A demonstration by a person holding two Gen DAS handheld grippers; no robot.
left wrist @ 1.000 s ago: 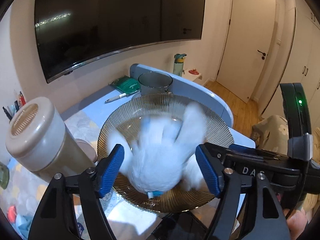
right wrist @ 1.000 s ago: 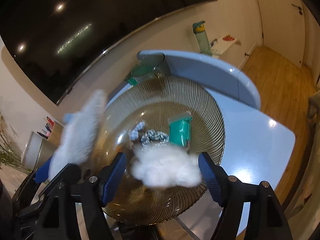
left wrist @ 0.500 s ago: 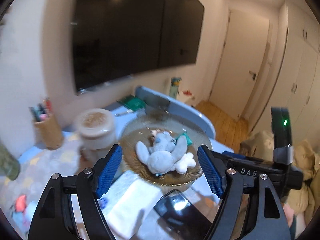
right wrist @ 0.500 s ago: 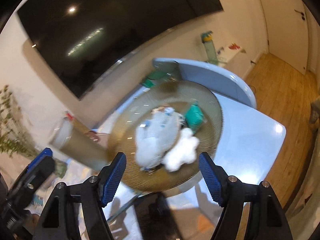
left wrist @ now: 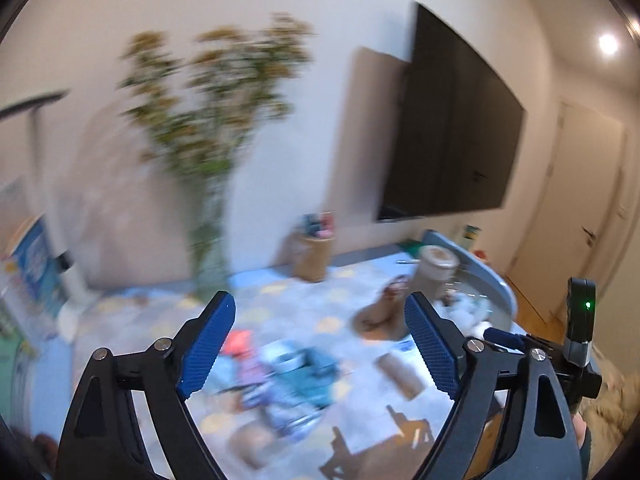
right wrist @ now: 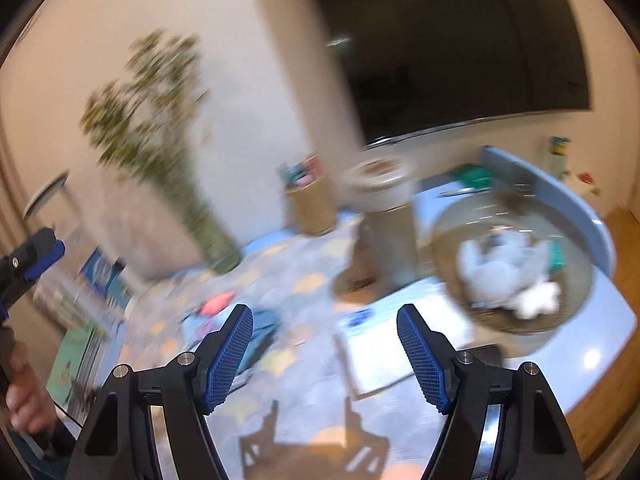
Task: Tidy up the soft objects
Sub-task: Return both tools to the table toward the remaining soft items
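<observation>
Jaws of both grippers stand spread wide with nothing between them: the left gripper (left wrist: 320, 350) and the right gripper (right wrist: 325, 354) hang above the patterned bench (right wrist: 280, 280). At the far right sits a ribbed glass bowl (right wrist: 576, 312) holding white plush toys (right wrist: 500, 272). Left of it stands a tall beige canister (right wrist: 386, 220), then a blurred heap of small cloths (left wrist: 288, 372).

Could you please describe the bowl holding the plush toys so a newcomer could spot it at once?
Start at the large black wall-mounted television and drop to the table's rounded blue end. There sits the wide ribbed amber glass bowl, right of the tall beige lidded canister. It alone holds white plush toys.
</observation>
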